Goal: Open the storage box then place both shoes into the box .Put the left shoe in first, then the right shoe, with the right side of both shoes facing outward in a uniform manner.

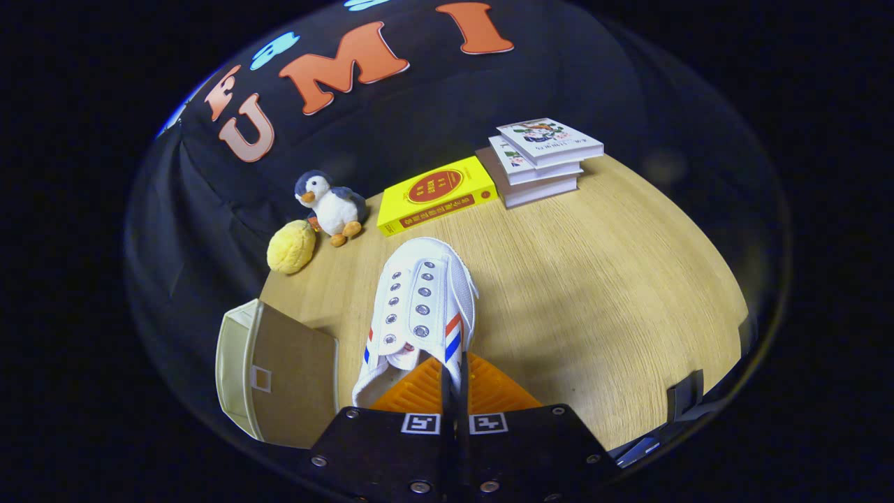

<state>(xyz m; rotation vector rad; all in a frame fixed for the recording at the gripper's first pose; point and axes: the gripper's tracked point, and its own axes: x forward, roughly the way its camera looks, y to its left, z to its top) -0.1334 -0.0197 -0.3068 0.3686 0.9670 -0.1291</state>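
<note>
Shoe (422, 307), white canvas with red and blue side stripes, is hanging toe-forward just ahead of the gripper (454, 381), above the wooden surface (594, 293). The jaws are clenching thin on its heel-side collar wall. It is likely light and soft-sided, so the canvas may be folding; a pinch low on the stiffer heel seems safest. Storage box (276, 370) is sitting just left, near the shoe's heel.
</note>
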